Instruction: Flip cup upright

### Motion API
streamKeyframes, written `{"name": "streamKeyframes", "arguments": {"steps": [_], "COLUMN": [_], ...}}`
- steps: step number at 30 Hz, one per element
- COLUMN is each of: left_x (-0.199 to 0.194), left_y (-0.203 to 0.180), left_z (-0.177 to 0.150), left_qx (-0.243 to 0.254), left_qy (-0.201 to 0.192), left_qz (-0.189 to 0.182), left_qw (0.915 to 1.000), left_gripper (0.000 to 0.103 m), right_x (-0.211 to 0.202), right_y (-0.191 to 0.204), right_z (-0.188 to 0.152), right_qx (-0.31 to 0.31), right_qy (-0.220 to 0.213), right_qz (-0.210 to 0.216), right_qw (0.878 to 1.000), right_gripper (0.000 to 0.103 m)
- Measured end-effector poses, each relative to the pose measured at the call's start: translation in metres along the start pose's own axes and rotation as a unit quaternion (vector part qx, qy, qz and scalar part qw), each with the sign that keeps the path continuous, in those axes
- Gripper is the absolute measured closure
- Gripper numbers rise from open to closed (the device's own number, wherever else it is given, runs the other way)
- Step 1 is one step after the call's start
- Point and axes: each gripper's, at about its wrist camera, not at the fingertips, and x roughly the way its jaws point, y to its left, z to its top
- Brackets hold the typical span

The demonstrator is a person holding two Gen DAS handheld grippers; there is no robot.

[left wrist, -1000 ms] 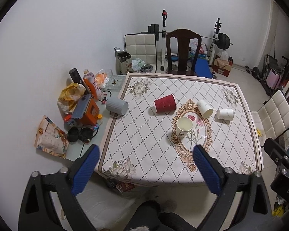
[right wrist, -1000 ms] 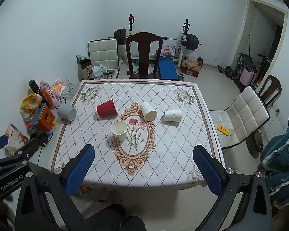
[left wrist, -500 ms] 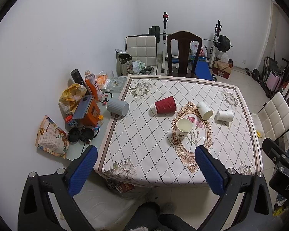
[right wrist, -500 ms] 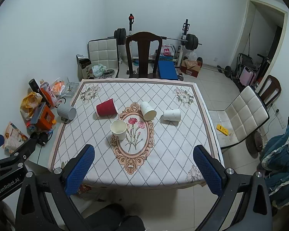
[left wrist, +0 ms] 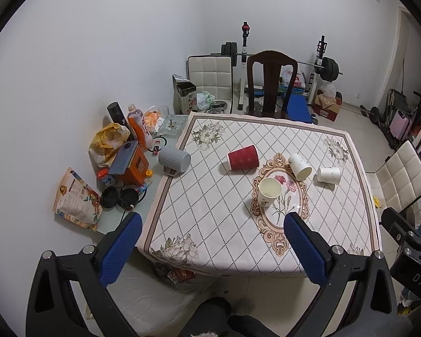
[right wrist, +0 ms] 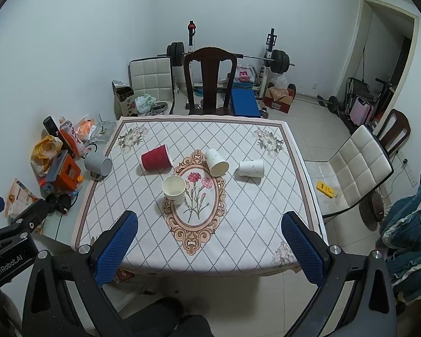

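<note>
While both grippers are hanging open and empty, barely shifted from a second ago, the red cup (left wrist: 243,157) is lying on its side at twelve o'clock, untouched, so flipping is not starting.

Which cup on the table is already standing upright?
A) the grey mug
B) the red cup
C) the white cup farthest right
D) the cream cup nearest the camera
D: the cream cup stands with its open mouth facing up, while the red cup, the grey mug and the white cup all lie on their sides.
</note>
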Motion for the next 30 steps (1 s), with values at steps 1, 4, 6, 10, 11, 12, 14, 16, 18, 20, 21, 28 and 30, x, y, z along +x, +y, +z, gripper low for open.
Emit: {"name": "streamKeyframes", "arguments": {"steps": [1, 4, 6, 10, 11, 12, 14, 16, 18, 20, 21, 28, 30], "left_x": [0.000, 0.000, 0.000, 0.000, 0.000, -0.001, 0.000, 0.000, -0.001, -0.001, -0.002, -0.003, -0.003], "left_y": [0.000, -0.001, -0.001, 0.000, -0.001, 0.000, 0.000, 0.000, 0.000, 0.000, 0.001, 0.001, 0.002], "left_z": [0.000, 0.001, 0.001, 0.001, 0.002, 0.002, 0.001, 0.001, 0.001, 0.001, 0.001, 0.001, 0.000], "left_qx": [0.000, 0.000, 0.000, -0.001, -0.001, -0.001, -0.001, -0.001, -0.001, 0.000, -0.001, -0.001, -0.002], "left_qy": [0.000, -0.001, -0.001, -0.001, -0.002, -0.002, -0.001, -0.001, -0.001, -0.001, -0.001, -0.003, -0.003], "left_qz": [0.000, 0.000, 0.000, 0.000, 0.000, 0.000, -0.001, 0.000, -0.001, 0.000, 0.000, 0.000, 0.001], "left_qw": [1.0000, 1.0000, 1.0000, 1.0000, 1.0000, 1.0000, 1.0000, 1.0000, 1.0000, 1.0000, 1.0000, 1.0000, 1.0000], "left_gripper": [0.000, 0.000, 0.000, 0.000, 0.000, 0.000, 0.000, 0.000, 0.000, 0.000, 0.000, 0.000, 0.000], "right_x": [0.000, -0.001, 0.000, 0.000, 0.000, 0.000, -0.001, -0.002, -0.002, -0.002, -0.002, -0.005, -0.006], "right_y": [0.000, 0.000, 0.000, 0.000, 0.000, 0.000, 0.001, 0.000, 0.002, 0.003, 0.003, 0.010, 0.012], "right_z": [0.000, 0.000, 0.000, 0.001, 0.001, 0.001, 0.002, 0.002, 0.005, 0.005, 0.005, 0.011, 0.012], "right_qx": [0.001, 0.001, 0.000, 0.000, 0.000, 0.000, -0.001, -0.001, -0.002, -0.002, -0.002, -0.006, -0.006], "right_qy": [0.000, 0.000, 0.000, 0.000, 0.000, -0.001, -0.002, -0.003, -0.003, -0.003, -0.002, -0.002, -0.003], "right_qz": [0.001, 0.000, 0.000, 0.000, 0.001, 0.001, 0.001, 0.002, 0.002, 0.002, 0.002, 0.005, 0.006], "right_qw": [1.000, 1.000, 1.000, 1.000, 1.000, 1.000, 1.000, 1.000, 1.000, 1.000, 1.000, 1.000, 1.000], "right_gripper": [0.000, 0.000, 0.000, 0.000, 0.000, 0.000, 0.000, 0.000, 0.000, 0.000, 0.000, 0.000, 0.000]}}
